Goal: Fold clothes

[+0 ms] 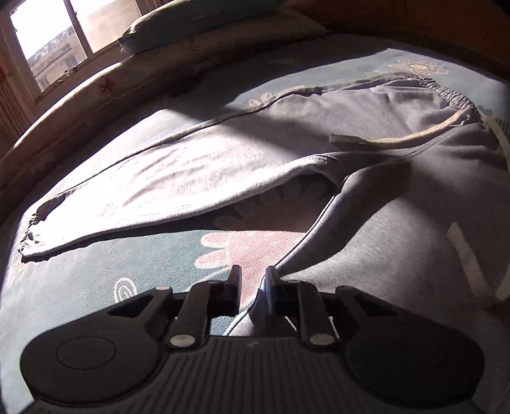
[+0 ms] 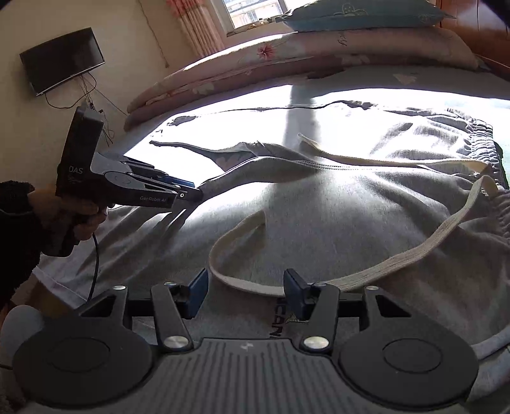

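Note:
Grey sweatpants lie spread on the bed, legs running to the left and the elastic waistband at the right. In the left wrist view the left gripper has its jaws nearly together, pinching the seam edge of the near leg. From the right wrist view that left gripper grips the raised fabric edge of the sweatpants. The right gripper hovers open over the near leg. A cream drawstring loops across the cloth and runs up to its right finger.
A teal flowered sheet covers the bed. A folded quilt and a pillow lie at the far side under a window. A wall screen hangs at the left. A hand in a dark sleeve holds the left gripper.

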`<act>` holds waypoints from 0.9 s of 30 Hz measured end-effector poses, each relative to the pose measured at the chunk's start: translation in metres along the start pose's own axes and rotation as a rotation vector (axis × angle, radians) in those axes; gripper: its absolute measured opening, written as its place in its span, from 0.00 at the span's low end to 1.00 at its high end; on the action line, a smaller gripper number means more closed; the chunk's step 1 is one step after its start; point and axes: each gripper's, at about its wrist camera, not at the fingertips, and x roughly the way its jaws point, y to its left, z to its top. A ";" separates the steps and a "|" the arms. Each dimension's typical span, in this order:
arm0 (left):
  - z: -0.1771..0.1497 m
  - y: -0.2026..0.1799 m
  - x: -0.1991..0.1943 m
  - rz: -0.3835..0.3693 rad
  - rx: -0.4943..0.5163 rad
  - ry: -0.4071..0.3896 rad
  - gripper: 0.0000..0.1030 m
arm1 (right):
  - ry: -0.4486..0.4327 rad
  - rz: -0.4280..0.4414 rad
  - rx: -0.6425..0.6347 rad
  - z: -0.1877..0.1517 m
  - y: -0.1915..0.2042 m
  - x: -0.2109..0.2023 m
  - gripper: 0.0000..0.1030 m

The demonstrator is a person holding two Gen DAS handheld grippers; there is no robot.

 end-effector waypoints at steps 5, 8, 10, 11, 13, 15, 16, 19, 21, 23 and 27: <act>-0.006 0.034 -0.019 -0.073 -0.181 -0.016 0.20 | -0.012 0.002 0.003 0.001 0.000 -0.003 0.56; -0.019 0.029 -0.034 -0.181 -0.231 -0.025 0.33 | -0.012 0.000 0.009 0.002 0.000 -0.002 0.56; -0.032 0.023 -0.035 -0.216 -0.275 0.004 0.40 | -0.007 -0.005 0.011 0.001 0.002 0.000 0.56; -0.038 0.021 -0.033 -0.203 -0.286 0.026 0.41 | -0.004 -0.006 0.010 0.001 0.003 0.001 0.56; -0.050 0.021 -0.028 -0.129 -0.318 0.079 0.41 | -0.005 -0.013 0.000 0.000 0.006 -0.002 0.56; -0.059 0.029 -0.029 -0.053 -0.393 0.100 0.40 | -0.012 -0.030 -0.007 0.000 0.009 -0.007 0.56; -0.060 0.032 -0.035 -0.048 -0.423 0.085 0.39 | -0.018 -0.045 -0.004 0.000 0.008 -0.011 0.57; -0.057 0.024 -0.061 -0.060 -0.422 0.015 0.41 | -0.043 -0.101 0.024 0.000 0.002 -0.028 0.59; -0.053 0.006 -0.079 -0.097 -0.347 -0.048 0.46 | -0.065 -0.144 0.067 0.000 -0.009 -0.043 0.59; -0.052 -0.018 -0.094 -0.138 -0.250 -0.102 0.48 | -0.085 -0.193 0.122 0.000 -0.023 -0.060 0.59; -0.056 -0.085 -0.115 -0.250 0.045 -0.182 0.48 | -0.108 -0.310 0.233 -0.002 -0.058 -0.094 0.59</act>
